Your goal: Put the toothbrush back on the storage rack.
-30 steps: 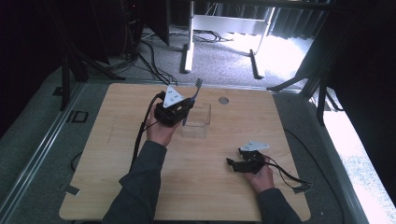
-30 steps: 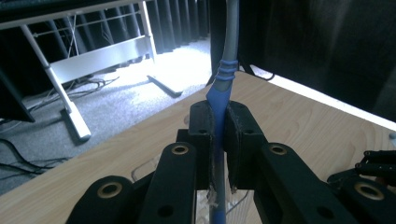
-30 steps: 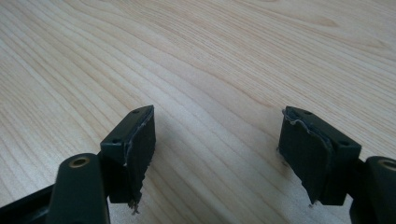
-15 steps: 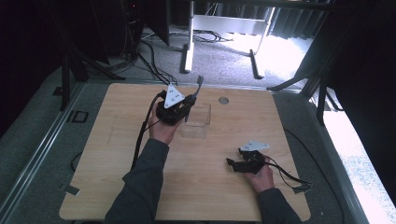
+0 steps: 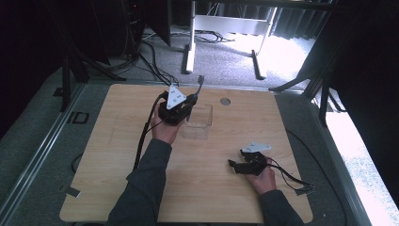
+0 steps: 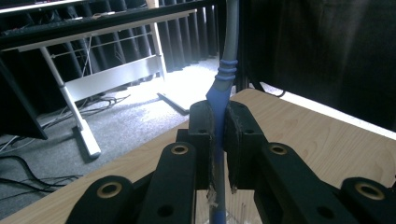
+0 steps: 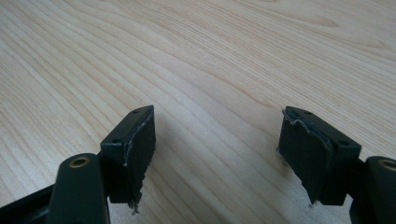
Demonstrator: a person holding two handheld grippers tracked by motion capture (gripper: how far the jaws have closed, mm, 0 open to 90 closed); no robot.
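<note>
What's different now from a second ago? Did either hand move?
The left gripper has drifted slightly toward the far edge, over the clear box, and the fork it stays clamped on now stands more upright than before. The right gripper stays open, low over the wooden table, in the same spot.

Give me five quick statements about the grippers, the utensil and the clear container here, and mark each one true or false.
1. The left gripper is shut on the blue-handled utensil. True.
2. The right gripper holds a utensil. False: its jaws stand wide apart with bare table between them.
3. A clear container stands on the table beside the left gripper. True.
4. The utensil lies flat on the table. False: it is held up, its head pointing away from the person.
5. The right gripper is above the container. False: it sits low on the near right of the table.
</note>
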